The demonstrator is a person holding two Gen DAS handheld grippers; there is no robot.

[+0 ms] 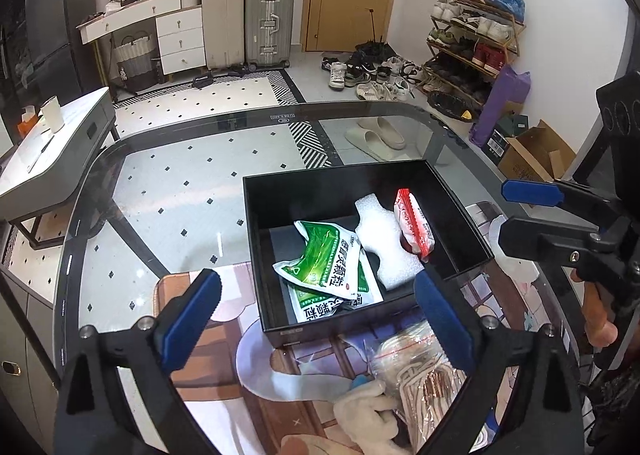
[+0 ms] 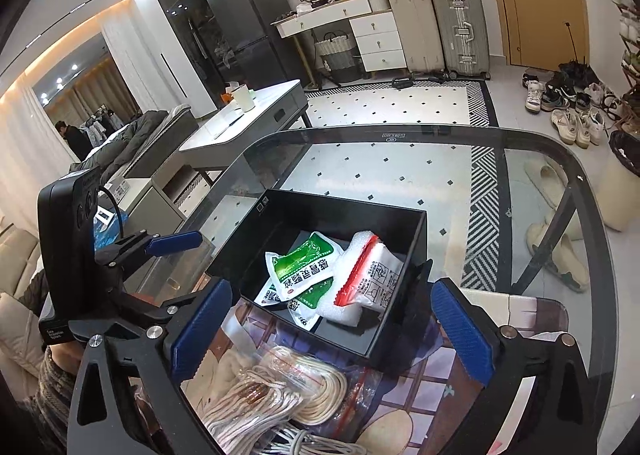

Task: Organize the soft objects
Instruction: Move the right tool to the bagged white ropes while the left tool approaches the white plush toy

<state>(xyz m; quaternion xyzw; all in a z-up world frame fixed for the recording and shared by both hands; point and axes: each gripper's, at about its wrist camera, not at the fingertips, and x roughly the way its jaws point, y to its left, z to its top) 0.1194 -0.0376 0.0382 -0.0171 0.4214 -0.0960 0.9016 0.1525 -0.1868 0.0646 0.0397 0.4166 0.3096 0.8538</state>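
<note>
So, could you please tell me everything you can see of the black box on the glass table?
The black box is an open, lidless rectangle with thin, glossy walls, probably stiff card. It sits upright on the picture mat laid over the glass table. Inside lie two green sachets, a white foam piece and a red-edged white packet, leaning near the right wall. Neither open gripper touches it.
</note>
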